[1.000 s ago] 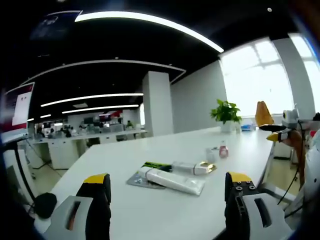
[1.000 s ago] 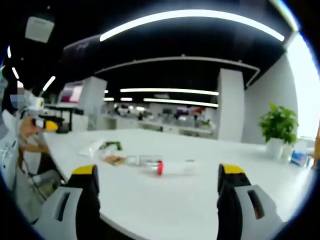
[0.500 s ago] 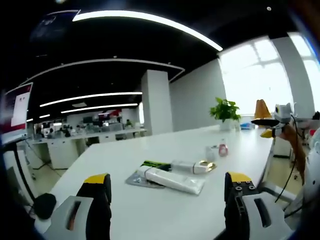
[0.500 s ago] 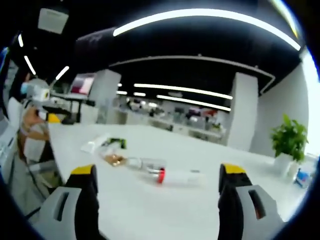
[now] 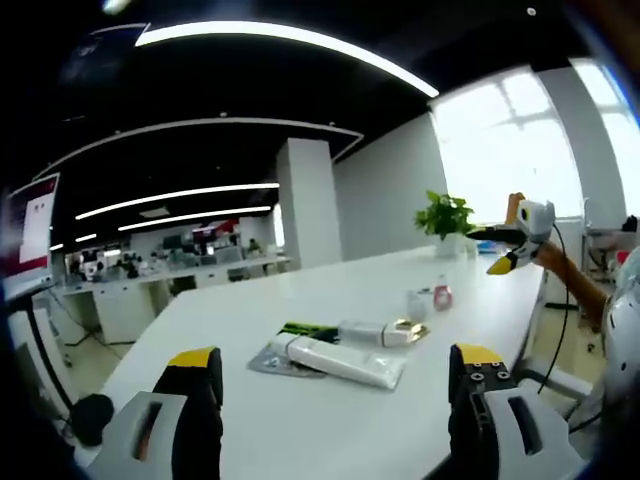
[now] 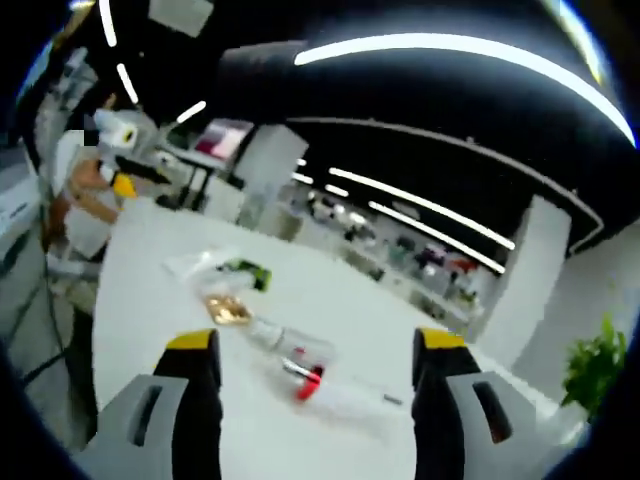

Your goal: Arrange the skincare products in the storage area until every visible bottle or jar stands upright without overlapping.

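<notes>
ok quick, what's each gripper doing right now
Left gripper: open, holding nothing, above the table.
Right gripper: open, holding nothing.

Tubes [image 5: 335,358] lying on table [image 5: 330,430]; small bottles [image 5: 428,298] behind; plant [image 5: 444,215] beyond.

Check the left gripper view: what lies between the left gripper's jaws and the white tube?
Only bare white table. In the left gripper view, the open left gripper has nothing between it and the white tube, which lies flat.
</notes>
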`<action>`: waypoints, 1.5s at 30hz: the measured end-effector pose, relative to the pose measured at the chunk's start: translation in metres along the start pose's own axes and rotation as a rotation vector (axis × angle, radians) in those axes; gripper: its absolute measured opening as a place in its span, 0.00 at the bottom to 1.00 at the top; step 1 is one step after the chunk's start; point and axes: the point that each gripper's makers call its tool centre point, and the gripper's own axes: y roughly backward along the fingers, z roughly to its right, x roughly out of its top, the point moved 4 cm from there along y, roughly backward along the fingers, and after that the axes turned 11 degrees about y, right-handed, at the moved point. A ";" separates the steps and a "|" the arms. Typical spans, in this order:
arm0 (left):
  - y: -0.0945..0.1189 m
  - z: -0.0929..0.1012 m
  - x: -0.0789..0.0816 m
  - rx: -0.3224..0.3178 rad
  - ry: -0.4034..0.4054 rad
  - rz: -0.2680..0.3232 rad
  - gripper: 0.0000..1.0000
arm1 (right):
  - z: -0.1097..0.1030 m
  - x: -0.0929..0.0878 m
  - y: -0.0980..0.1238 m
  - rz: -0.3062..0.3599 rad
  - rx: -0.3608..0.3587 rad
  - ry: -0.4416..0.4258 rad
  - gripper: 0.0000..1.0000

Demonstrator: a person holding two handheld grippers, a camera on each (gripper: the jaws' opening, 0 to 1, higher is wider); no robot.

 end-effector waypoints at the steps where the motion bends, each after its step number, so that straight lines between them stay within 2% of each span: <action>1: 0.000 -0.001 0.000 0.002 0.002 0.002 0.96 | 0.001 -0.002 -0.004 -0.018 0.029 0.028 0.74; 4: 0.001 -0.003 0.001 0.009 0.002 0.004 0.96 | 0.004 -0.001 -0.015 -0.001 0.094 0.010 0.82; 7: 0.001 -0.004 0.000 0.010 0.003 0.006 0.96 | 0.013 -0.002 -0.023 0.008 0.108 -0.007 0.79; 14: -0.002 -0.005 -0.004 0.003 0.005 -0.011 0.96 | 0.019 -0.013 -0.033 -0.023 0.166 0.022 0.78; 19: -0.003 -0.005 -0.005 0.007 0.002 -0.017 0.96 | 0.022 -0.023 -0.041 -0.057 0.211 0.078 0.72; 22: -0.004 -0.005 -0.006 0.008 -0.004 -0.024 0.96 | 0.020 -0.028 -0.048 -0.065 0.293 0.097 0.64; 24: -0.005 -0.004 -0.007 0.007 -0.003 -0.025 0.96 | 0.014 -0.030 -0.053 -0.066 0.349 0.137 0.65; 28: -0.006 -0.006 -0.006 0.008 0.000 -0.025 0.96 | 0.003 -0.032 -0.062 -0.075 0.455 0.140 0.65; 33: -0.007 -0.007 -0.007 0.006 0.002 -0.028 0.96 | -0.002 -0.034 -0.074 -0.085 0.553 0.181 0.52; 37: -0.005 -0.008 -0.006 0.007 0.003 -0.021 0.96 | -0.005 -0.033 -0.078 -0.092 0.635 0.105 0.48; 39: -0.004 -0.009 -0.006 0.011 0.004 -0.017 0.96 | -0.007 -0.034 -0.079 -0.095 0.660 0.105 0.49; 45: -0.004 -0.013 -0.007 0.023 0.006 -0.016 0.96 | -0.014 -0.048 -0.081 -0.200 0.738 0.098 0.49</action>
